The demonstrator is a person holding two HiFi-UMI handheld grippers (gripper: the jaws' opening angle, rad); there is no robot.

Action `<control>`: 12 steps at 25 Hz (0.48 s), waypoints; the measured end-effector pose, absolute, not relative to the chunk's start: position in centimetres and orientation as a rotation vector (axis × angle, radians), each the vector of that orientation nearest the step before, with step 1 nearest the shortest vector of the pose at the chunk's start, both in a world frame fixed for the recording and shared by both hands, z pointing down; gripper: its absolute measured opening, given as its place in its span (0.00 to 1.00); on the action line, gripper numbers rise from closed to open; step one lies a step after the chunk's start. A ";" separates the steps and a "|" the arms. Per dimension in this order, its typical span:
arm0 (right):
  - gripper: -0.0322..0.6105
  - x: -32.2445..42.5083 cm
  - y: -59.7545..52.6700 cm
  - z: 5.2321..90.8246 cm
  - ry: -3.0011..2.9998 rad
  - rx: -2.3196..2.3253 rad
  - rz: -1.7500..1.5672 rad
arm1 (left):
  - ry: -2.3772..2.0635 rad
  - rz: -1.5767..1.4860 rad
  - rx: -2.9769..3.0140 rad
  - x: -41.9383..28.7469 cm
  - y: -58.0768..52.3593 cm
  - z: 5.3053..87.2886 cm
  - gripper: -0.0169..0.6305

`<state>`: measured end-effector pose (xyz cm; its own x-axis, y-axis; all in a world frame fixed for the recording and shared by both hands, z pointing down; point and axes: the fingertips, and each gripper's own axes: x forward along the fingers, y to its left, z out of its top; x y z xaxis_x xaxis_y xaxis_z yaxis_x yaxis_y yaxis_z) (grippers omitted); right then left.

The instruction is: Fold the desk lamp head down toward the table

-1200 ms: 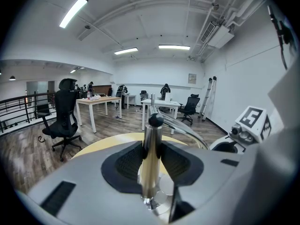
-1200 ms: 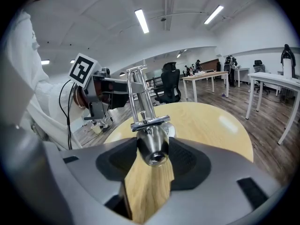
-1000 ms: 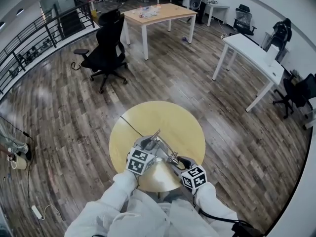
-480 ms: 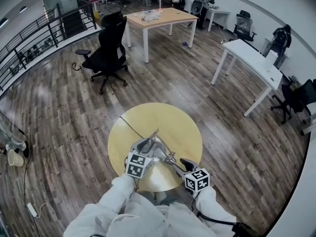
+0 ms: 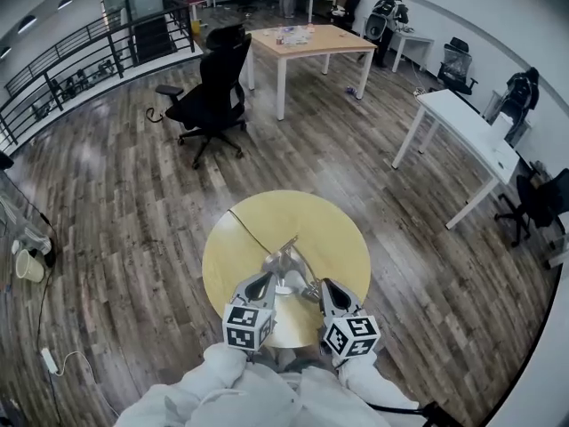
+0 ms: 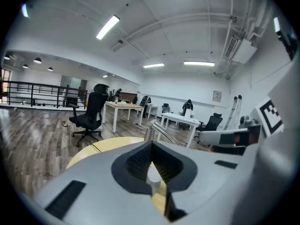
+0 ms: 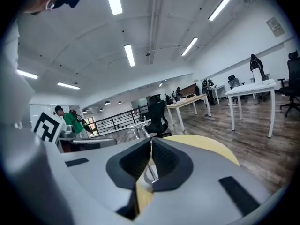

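Note:
The silver desk lamp (image 5: 286, 269) lies folded low on the round yellow table (image 5: 338, 229), its arm slanting toward the near right. Both grippers hover at the table's near edge, apart from the lamp. My left gripper (image 5: 264, 282) is just left of it, jaws shut with nothing between them. On the lamp's right side my right gripper (image 5: 325, 286) is likewise shut and empty. In the left gripper view the lamp's silver arms (image 6: 161, 130) rise beyond the closed left gripper (image 6: 151, 145). The right gripper view shows the lamp (image 7: 138, 128) past the closed right gripper (image 7: 151, 142).
A dark cable (image 5: 244, 229) runs over the table's left part. A black office chair (image 5: 213, 100), a wooden desk (image 5: 307, 38) and a white desk (image 5: 467, 123) stand farther off on the wood floor. A railing (image 5: 71, 87) lines the far left. A person in green (image 7: 70, 118) stands at the left.
Both grippers have drawn back from the lamp toward the table's near edge and risen. Their jaws, open before, are now shut. The lamp stays folded low.

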<state>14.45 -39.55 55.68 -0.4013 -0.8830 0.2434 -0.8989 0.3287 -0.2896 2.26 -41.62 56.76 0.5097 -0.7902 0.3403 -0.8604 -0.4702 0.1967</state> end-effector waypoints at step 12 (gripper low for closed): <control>0.07 13.3 -39.9 55.6 -2.522 1.651 0.621 | -1.408 0.275 2.388 3.3 -39.2 55.3 0.03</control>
<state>13.27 -39.88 55.58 -0.4229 -0.8655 0.2686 -0.8913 0.3436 -0.2959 3.34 -39.23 55.34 0.4863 -0.8050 0.3399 -0.8737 -0.4424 0.2023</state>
